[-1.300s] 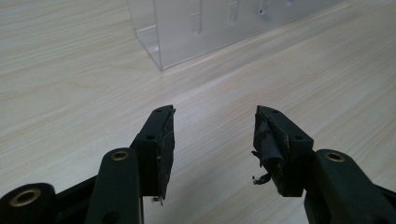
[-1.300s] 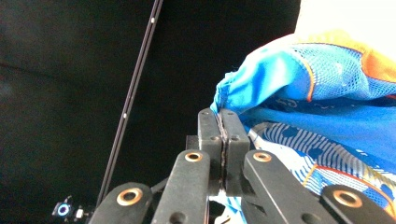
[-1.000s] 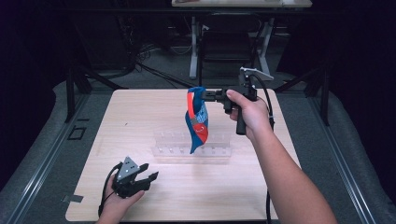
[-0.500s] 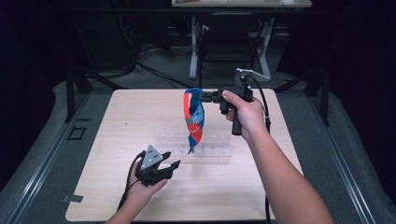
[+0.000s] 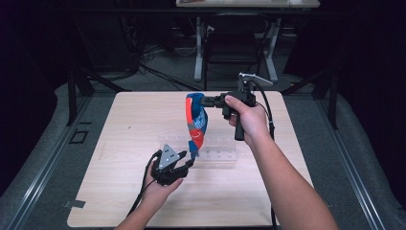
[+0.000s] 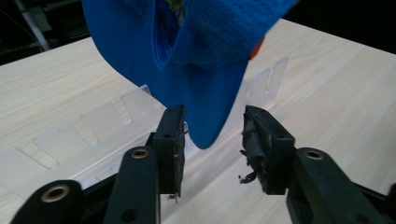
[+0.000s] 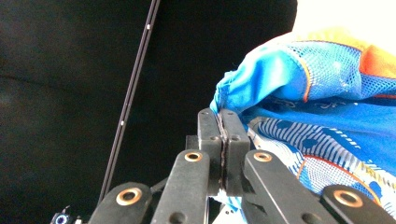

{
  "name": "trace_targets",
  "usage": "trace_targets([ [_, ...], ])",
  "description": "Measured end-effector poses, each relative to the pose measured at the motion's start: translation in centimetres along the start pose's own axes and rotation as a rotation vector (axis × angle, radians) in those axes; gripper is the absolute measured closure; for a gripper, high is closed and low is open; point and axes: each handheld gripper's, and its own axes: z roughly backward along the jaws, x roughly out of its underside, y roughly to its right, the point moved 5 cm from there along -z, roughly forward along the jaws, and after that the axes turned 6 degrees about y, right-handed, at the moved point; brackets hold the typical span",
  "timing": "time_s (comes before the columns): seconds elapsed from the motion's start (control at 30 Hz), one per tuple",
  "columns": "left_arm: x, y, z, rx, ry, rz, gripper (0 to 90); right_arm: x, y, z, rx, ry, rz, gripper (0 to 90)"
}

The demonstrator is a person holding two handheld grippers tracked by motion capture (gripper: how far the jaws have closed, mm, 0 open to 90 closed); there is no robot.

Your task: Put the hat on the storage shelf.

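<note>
High view sets out the wooden bench (image 5: 119, 158), pale and bare apart from a clear plastic rack (image 5: 218, 154) with upright dividers lying across its middle. Above the rack hangs a blue, orange and white mesh garment (image 5: 196, 125), held up off the bench so that its lower tip dangles just over the rack's left part. The right tongs (image 5: 205, 101) grip its top edge: the right gripper view shows both pads pressed flat together with a bunched corner of blue cloth (image 7: 243, 88) pinched between them. The left tongs (image 5: 186, 160), held in the person's left hand (image 5: 160, 184) near the bench's front, reach toward the garment's bottom tip. In the left gripper view the pointed blue tip (image 6: 208, 126) hangs down between the two black pads (image 6: 170, 140), which stand partly apart and have just been closing. The tip lies against or just beside the left-hand pad, with a clear gap to the other, so no grip is made.
</note>
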Motion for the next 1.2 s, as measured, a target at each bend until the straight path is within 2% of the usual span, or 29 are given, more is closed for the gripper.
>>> trace_targets([
  [0.07,-0.1,0.0,-0.2,0.001,-0.004,0.005,68.5,0.0,0.0,0.0,0.001,0.001,-0.001,89.7],
  [0.23,-0.2,-0.2,-0.5,-0.008,-0.007,0.01,75.9,0.2,0.0,-0.2,0.007,-0.005,0.002,89.6],
  [0.4,-0.1,0.0,-0.6,0.001,-0.023,-0.009,86.5,0.3,0.4,-0.1,0.012,0.0,0.0,89.6],
  [0.57,0.1,0.0,-0.6,-0.002,-0.034,-0.029,88.1,0.2,0.8,0.2,0.024,0.006,-0.004,89.6],
  [0.7,0.3,-0.3,-0.5,0.009,-0.04,-0.017,88.3,0.3,1.4,0.4,0.045,0.008,0.002,89.5],
  [0.83,1.0,-0.5,-0.5,0.018,-0.052,-0.004,88.3,0.3,2.2,0.7,0.096,0.003,0.025,89.5],
  [0.93,1.5,-0.7,-0.5,0.026,-0.047,0.021,88.3,0.5,3.0,0.9,0.126,0.004,0.02,89.5],
  [1.03,1.8,-1.0,-0.3,0.036,-0.052,0.032,88.4,0.6,4.0,1.3,0.167,0.005,0.025,89.5],
  [1.07,1.8,-1.0,-0.3,0.036,-0.052,0.032,88.4,0.6,4.0,1.3,0.167,0.005,0.025,89.5],
  [1.1,1.8,-1.0,-0.3,0.036,-0.056,0.031,88.4,0.7,4.6,1.5,0.196,0.006,0.031,89.4],
  [1.2,1.8,-1.1,-0.2,0.035,-0.053,0.037,88.3,0.7,5.0,1.7,0.204,0.009,0.029,89.3],
])
